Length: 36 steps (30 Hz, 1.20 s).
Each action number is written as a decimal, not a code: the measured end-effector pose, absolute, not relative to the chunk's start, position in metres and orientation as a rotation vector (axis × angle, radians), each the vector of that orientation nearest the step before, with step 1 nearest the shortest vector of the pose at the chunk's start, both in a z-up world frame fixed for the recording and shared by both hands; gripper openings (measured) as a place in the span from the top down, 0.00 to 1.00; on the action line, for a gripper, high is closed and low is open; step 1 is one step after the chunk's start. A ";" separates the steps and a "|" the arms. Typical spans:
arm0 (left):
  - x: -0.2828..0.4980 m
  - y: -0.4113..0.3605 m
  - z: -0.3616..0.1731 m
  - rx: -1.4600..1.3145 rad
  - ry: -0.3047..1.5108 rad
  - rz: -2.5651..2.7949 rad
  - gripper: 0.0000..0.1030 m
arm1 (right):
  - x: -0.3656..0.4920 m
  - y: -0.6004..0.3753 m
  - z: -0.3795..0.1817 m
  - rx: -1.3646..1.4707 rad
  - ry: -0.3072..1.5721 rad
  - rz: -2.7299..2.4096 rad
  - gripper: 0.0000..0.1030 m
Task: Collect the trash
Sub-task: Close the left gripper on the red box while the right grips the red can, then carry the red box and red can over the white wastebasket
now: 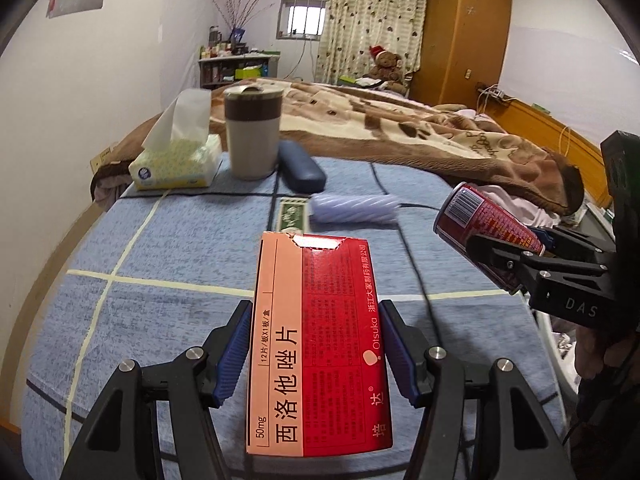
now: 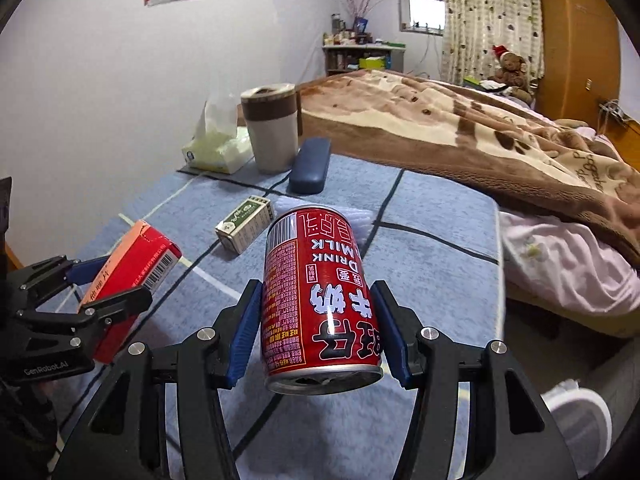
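Note:
My left gripper (image 1: 316, 348) is shut on a red and pink medicine box (image 1: 316, 344), held above the blue checked bedsheet (image 1: 160, 256); both blue pads press its long sides. In the right wrist view the same box (image 2: 136, 264) shows at the left inside the left gripper (image 2: 110, 284). My right gripper (image 2: 320, 328) is shut on a red milk drink can (image 2: 320, 300), lying lengthwise between the pads with its opened top toward the camera. The can (image 1: 488, 224) and right gripper (image 1: 520, 256) also appear at the right of the left wrist view.
On the sheet lie a small green and white box (image 2: 244, 224), a pale ribbed foam piece (image 1: 354, 208), a dark blue glasses case (image 1: 300, 166), a lidded beige bin (image 1: 252, 132) and a tissue pack (image 1: 176, 160). A brown blanket (image 1: 400, 128) covers the bed behind. A white shoe (image 2: 576, 412) is on the floor.

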State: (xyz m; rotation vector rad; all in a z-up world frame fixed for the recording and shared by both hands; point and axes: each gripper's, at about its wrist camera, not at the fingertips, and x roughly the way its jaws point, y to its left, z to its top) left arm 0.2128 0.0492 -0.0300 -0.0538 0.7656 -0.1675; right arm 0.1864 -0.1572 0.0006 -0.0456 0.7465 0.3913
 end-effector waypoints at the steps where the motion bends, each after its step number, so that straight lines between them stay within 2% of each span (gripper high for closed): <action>1: 0.209 0.045 -0.026 -0.048 0.758 -0.173 0.40 | 0.183 -0.159 0.003 -0.043 0.739 0.384 0.46; 18: 0.154 -0.024 0.015 0.011 0.658 -0.311 0.40 | 0.117 -0.225 0.026 0.045 0.642 0.234 0.46; 36: 0.116 -0.128 0.025 0.072 0.623 -0.516 0.40 | 0.064 -0.301 0.023 0.124 0.617 0.004 0.46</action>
